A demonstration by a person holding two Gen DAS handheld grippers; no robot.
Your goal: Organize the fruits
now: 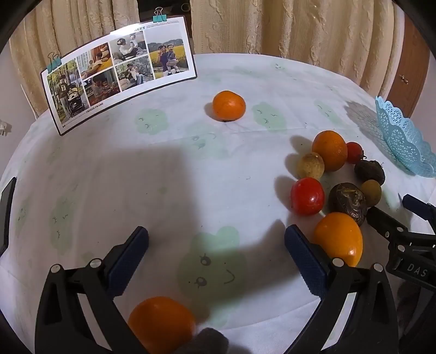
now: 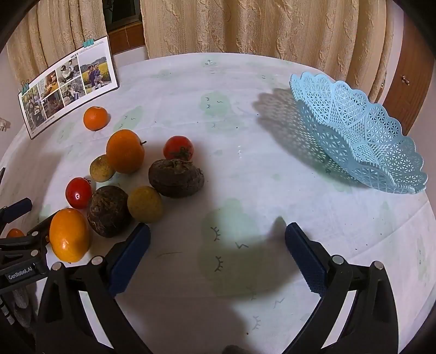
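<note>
A cluster of fruit lies on the table: an orange (image 2: 125, 151), two red tomatoes (image 2: 178, 147) (image 2: 78, 192), two yellow-green round fruits (image 2: 145, 204), two dark wrinkled fruits (image 2: 176, 177) (image 2: 109, 211) and a glossy orange fruit (image 2: 69, 234). One orange (image 1: 229, 105) lies alone farther back. Another orange (image 1: 160, 322) lies under my left gripper. A light blue lattice basket (image 2: 362, 130) stands empty at the right. My left gripper (image 1: 216, 245) is open and empty beside the glossy fruit (image 1: 339, 238). My right gripper (image 2: 218, 242) is open and empty, right of the cluster.
A photo board (image 1: 120, 70) with teal clips stands at the back left of the round table (image 2: 245, 168), which has a pale printed cloth. Beige curtains (image 2: 245, 24) hang behind. A wooden door (image 2: 408, 89) is at the right.
</note>
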